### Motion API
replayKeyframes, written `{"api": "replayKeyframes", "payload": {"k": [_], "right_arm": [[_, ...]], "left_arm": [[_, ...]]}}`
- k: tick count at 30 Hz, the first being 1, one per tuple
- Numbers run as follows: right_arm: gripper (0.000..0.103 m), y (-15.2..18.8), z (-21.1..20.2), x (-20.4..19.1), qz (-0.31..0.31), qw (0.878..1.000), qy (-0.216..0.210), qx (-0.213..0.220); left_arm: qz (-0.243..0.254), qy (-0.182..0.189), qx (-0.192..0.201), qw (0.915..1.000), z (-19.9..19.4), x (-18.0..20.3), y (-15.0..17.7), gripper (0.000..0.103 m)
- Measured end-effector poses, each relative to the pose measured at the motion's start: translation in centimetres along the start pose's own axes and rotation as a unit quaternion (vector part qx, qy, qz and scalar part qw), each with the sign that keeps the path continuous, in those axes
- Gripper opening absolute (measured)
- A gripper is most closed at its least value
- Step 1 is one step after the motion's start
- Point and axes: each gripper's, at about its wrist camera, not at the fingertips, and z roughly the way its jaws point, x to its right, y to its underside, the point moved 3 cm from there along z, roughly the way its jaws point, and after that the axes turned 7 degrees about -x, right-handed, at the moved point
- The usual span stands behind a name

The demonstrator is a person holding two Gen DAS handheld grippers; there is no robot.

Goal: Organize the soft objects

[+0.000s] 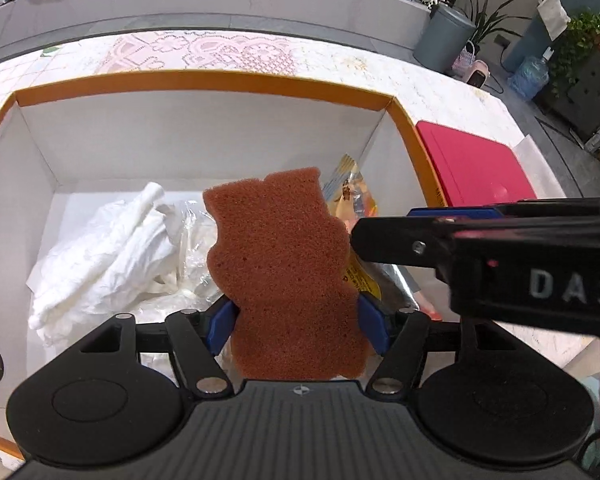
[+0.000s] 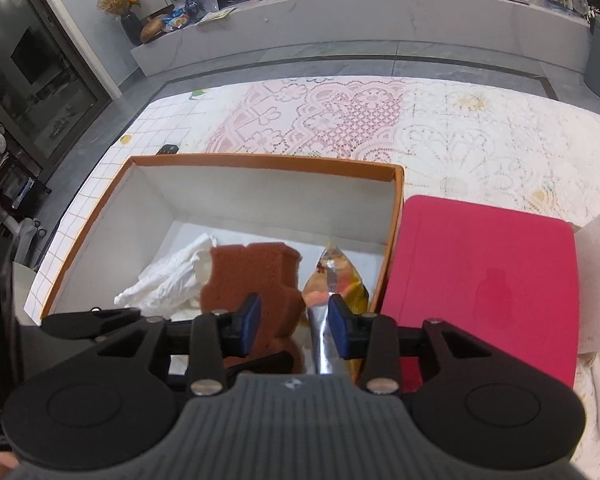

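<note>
Two grippers over orange-rimmed box (image 1: 204,80). White cloth (image 1: 100,256) lies at box's left. Left gripper (image 1: 298,322) clenched on brown sponge (image 1: 284,264), held upright above box middle. Right gripper (image 2: 292,320) spread apart, grasping nothing, above yellow snack bag (image 2: 340,276). Red lid (image 2: 480,276) beside box's right wall.

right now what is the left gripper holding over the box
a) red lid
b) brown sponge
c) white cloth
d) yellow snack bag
b: the left gripper has its blue fingers pressed on either side of the brown sponge, above the open box.
</note>
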Motion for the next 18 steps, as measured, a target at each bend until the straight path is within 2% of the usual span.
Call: {"api": "replayKeyframes", "payload": {"k": [6,11,14,18], "right_arm": [[0.040,0.6,-0.8,0.2,-0.008,1.000,-0.002,0.010],[0.046,0.9,-2.6,0.3,-0.008,0.999,-0.007,0.031],[0.046,1.5,-3.8,0.5,-0.008,0.999,-0.009,0.043],[0.046,2.7,-5.3,1.0,-0.008,0.998,-0.006,0.057]], "left_arm": [[0.017,-0.020,0.013,0.9996,-1.0,0.2,0.8,0.087],[0.023,-0.025,0.026,0.9991,-2.8,0.0,2.0,0.087],[0.020,-0.017,0.040,0.9988,-4.1,0.1,2.5,0.077],[0.025,-0.030,0.056,0.9977,-5.6,0.6,3.3,0.061]]}}
